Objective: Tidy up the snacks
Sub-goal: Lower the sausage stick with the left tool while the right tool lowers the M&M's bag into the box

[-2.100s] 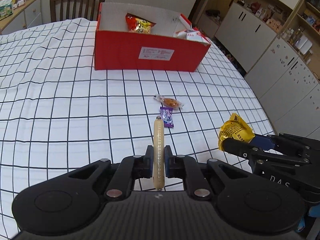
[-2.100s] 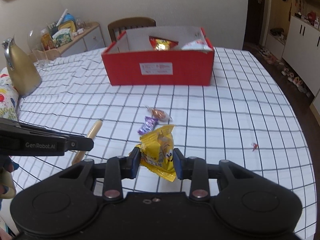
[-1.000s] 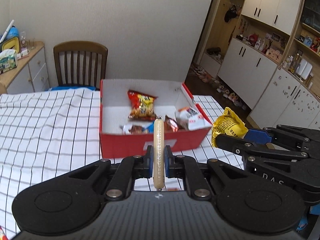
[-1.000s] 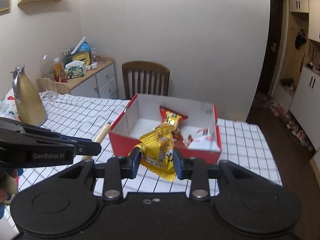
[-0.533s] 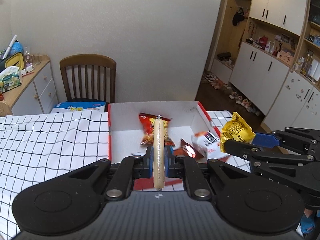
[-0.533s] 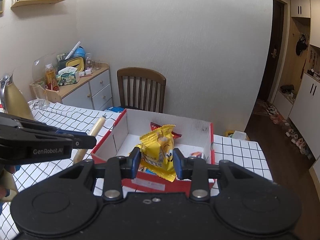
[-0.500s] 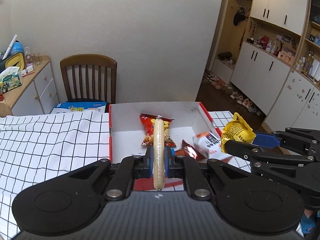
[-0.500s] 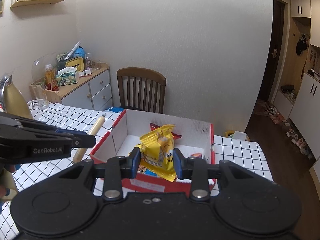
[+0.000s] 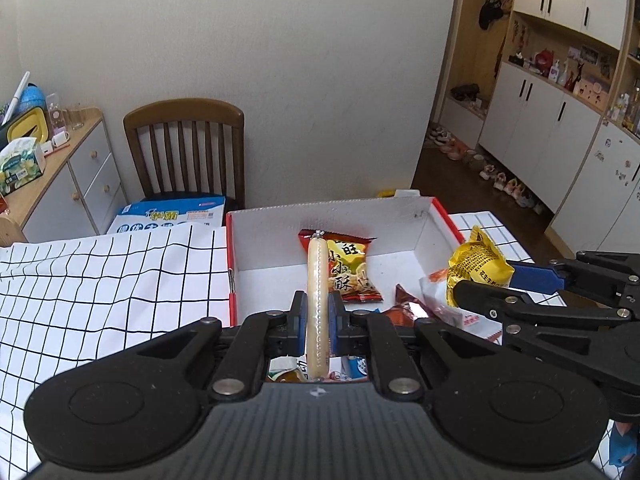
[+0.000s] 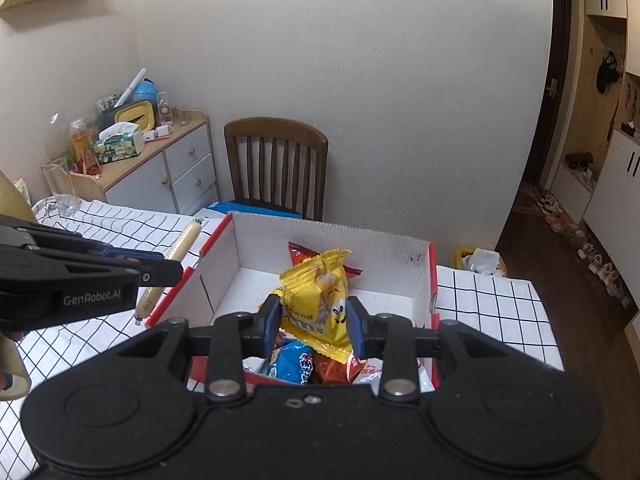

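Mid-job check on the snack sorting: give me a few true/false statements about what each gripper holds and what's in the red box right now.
1. The left gripper is shut on a pale sausage stick. True.
2. The right gripper holds a purple candy. False: it clamps a yellow snack packet.
3. The red cardboard box is empty. False: an orange-red chip bag and other wrapped snacks lie inside.
4. A brown wooden chair stands behind the box. True.

Soft even light, fisheye-bent edges
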`<state>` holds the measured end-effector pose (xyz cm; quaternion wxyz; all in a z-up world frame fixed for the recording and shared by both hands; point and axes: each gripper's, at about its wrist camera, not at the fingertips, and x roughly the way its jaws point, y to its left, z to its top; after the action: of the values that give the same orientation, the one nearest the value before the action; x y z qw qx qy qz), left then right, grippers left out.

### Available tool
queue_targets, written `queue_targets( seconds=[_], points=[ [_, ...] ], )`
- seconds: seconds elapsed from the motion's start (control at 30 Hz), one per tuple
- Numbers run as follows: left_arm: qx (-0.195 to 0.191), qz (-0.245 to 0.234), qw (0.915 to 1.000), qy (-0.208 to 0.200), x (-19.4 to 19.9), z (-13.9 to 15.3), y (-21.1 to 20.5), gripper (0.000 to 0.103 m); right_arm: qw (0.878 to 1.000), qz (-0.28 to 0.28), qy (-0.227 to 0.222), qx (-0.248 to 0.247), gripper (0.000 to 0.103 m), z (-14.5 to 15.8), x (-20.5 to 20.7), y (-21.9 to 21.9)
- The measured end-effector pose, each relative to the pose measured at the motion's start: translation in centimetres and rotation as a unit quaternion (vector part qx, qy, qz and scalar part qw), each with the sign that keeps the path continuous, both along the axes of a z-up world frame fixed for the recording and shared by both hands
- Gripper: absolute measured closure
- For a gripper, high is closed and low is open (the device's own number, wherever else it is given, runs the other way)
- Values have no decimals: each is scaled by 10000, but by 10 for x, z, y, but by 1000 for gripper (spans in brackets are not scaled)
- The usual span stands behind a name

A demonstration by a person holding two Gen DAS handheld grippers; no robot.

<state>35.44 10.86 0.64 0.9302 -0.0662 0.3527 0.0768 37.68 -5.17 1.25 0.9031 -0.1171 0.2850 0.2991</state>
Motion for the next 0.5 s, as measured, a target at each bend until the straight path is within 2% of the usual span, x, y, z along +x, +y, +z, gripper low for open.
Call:
queue_targets(
  seconds=[0.33,0.5],
  points=[
    [178,57,9989,428,39,-28,11,93,9994,-88,292,-182,70,-22,33,11],
    [412,26,9972,629,59,-41,13,93,9986,-115,383,-339,70,-34,44,20]
  ],
)
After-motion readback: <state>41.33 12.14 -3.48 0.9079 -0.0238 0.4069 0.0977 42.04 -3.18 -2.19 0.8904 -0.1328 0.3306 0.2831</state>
